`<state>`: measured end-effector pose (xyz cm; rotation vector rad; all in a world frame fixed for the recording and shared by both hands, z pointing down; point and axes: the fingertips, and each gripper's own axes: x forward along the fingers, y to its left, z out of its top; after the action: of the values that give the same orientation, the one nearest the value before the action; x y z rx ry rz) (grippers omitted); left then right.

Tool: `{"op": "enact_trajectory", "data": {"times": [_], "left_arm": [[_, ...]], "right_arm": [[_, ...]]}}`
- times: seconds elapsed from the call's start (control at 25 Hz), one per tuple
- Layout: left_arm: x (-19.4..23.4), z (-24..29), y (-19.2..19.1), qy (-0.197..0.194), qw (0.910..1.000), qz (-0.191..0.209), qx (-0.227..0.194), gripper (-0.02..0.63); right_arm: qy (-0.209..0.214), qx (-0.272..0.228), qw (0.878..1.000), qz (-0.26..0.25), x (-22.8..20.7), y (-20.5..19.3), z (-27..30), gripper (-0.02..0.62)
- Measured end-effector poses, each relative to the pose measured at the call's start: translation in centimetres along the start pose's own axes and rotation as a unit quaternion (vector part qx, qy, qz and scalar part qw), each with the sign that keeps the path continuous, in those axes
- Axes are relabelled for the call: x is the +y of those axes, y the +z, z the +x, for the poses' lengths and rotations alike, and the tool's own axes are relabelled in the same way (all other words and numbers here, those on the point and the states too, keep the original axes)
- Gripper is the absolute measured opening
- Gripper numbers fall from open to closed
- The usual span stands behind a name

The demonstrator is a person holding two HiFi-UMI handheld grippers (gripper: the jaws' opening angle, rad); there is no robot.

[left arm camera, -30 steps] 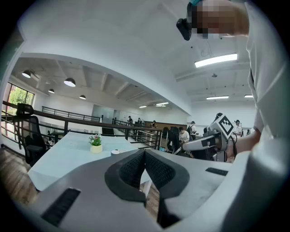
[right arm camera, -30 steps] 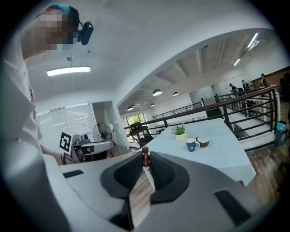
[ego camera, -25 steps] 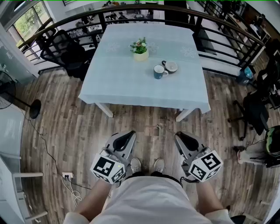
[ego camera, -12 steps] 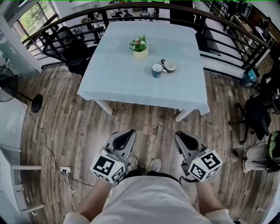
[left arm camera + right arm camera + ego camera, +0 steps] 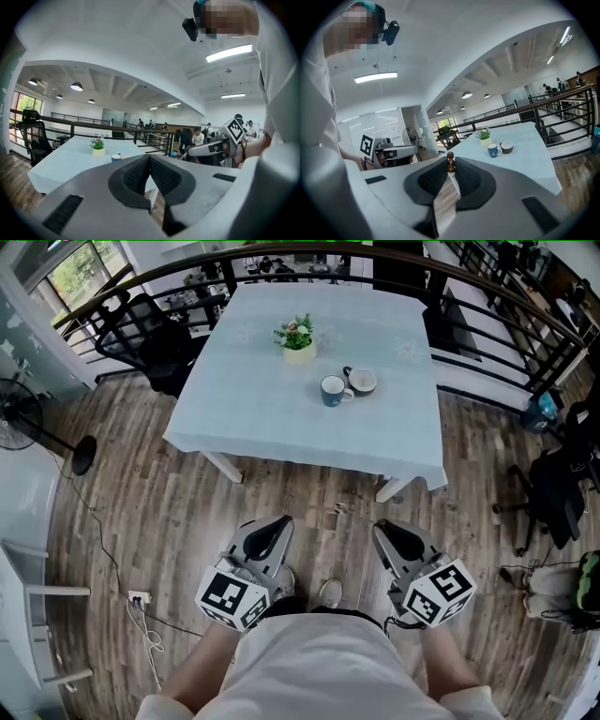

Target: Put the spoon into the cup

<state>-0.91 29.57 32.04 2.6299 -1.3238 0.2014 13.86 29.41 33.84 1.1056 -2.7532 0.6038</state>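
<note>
- The table (image 5: 281, 427), covered by a pale blue cloth, is stood on the wooden floor (image 5: 169, 512).
- A potted plant (image 5: 299, 341) is set towards its far side.
- A blue cup (image 5: 332, 390) and a dark bowl (image 5: 363, 381) are placed just beside each other.

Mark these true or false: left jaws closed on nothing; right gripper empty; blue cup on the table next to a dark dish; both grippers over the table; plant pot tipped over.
1. The left gripper has its jaws together with nothing between them. True.
2. The right gripper is empty. False: a small brown knobbed piece, probably the spoon's handle end, is pinched between its jaws.
3. The blue cup stands on the table beside a dark dish. True.
4. Both grippers are over the table. False: they are over the wooden floor, short of the table.
5. The plant pot is tipped over. False: it stands upright.
</note>
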Motion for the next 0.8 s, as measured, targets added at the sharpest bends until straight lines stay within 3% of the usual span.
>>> {"op": "enact_trajectory", "data": {"times": [0.44,0.8], "left_arm": [[1.0,3.0,-0.6,-0.004,1.0,-0.004,0.005,0.021],[4.7,6.8,-1.1,-0.013,0.9998,-0.013,0.004,0.021]], "right_arm": [[-0.003,0.007,1.0,0.008,-2.7,0.0,1.5,0.058],[-0.019,0.016,1.0,0.009,-6.0,0.6,5.3,0.058]]}}
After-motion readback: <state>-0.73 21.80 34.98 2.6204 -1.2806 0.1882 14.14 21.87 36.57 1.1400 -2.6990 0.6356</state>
